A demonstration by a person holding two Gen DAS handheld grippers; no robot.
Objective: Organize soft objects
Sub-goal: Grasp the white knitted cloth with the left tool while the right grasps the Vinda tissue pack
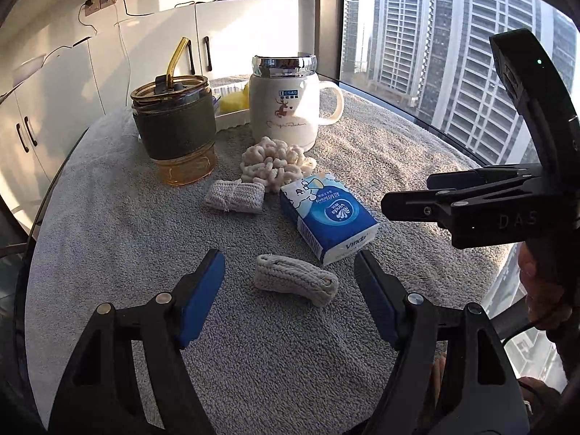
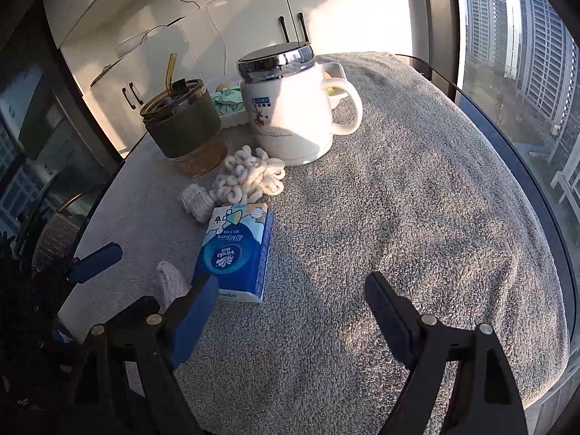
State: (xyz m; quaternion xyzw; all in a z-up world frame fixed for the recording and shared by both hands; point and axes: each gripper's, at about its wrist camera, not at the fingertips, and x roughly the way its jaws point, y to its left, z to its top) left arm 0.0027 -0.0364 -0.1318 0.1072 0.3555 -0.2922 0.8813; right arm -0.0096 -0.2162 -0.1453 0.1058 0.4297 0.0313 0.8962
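Left gripper [image 1: 288, 282]: jaws wide, empty; knitted roll [image 1: 295, 280] lies between its fingers. Right gripper [image 2: 290, 301]: jaws wide, empty; tissue pack [image 2: 235, 253] just ahead-left on surface [image 2: 417, 217].

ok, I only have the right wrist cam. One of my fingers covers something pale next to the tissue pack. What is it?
Observer: A knitted roll, lying flat on the towel by the near corner of the tissue pack.
Operator: Left gripper on it?
Observer: No. The left gripper is open. The roll lies ahead between its fingers, and the pads are not touching it.
Operator: The other roll, by the fluffy bundle. Is it loose?
Observer: The second roll has string tied round its middle.
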